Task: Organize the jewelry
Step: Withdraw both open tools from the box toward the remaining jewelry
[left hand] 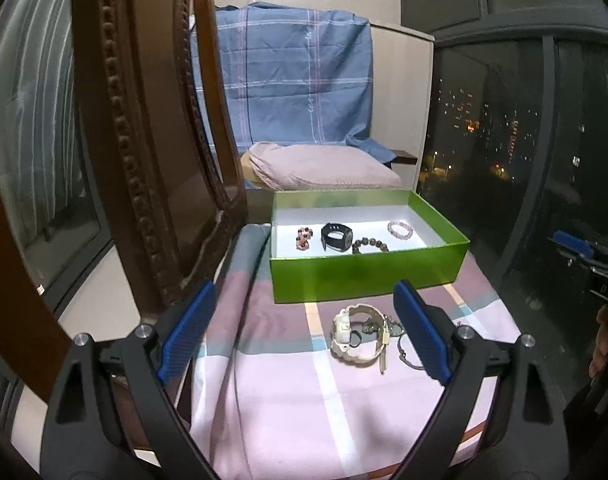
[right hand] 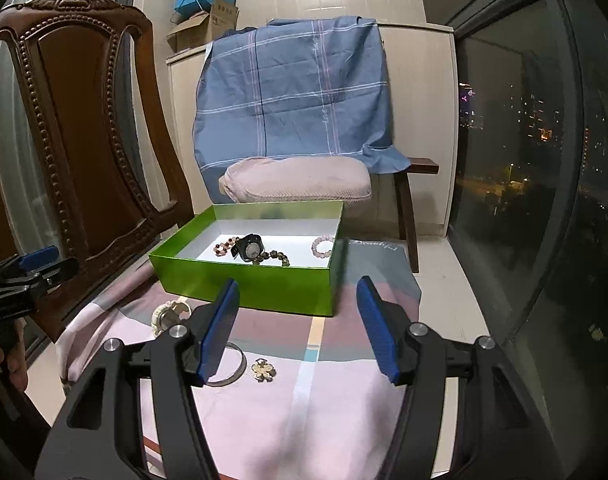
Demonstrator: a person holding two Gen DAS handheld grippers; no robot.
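Wooden chair stands at left. Green box sits on the checked cloth and holds a red bead bracelet, black watch, dark bead bracelet and pink bead bracelet. White watch, bangle and brooch lie on the cloth before the box. Left gripper fingers: wide open, empty. Right gripper fingers: apart, empty.

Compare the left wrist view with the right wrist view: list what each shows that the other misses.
Left wrist only: the whole cream watch, lying before the open left gripper. Right wrist only: the flower brooch, the cardboard box up on the cabinet, and most of the silver bangle by the open right gripper. Both: the green box holding a black watch and three bead bracelets.
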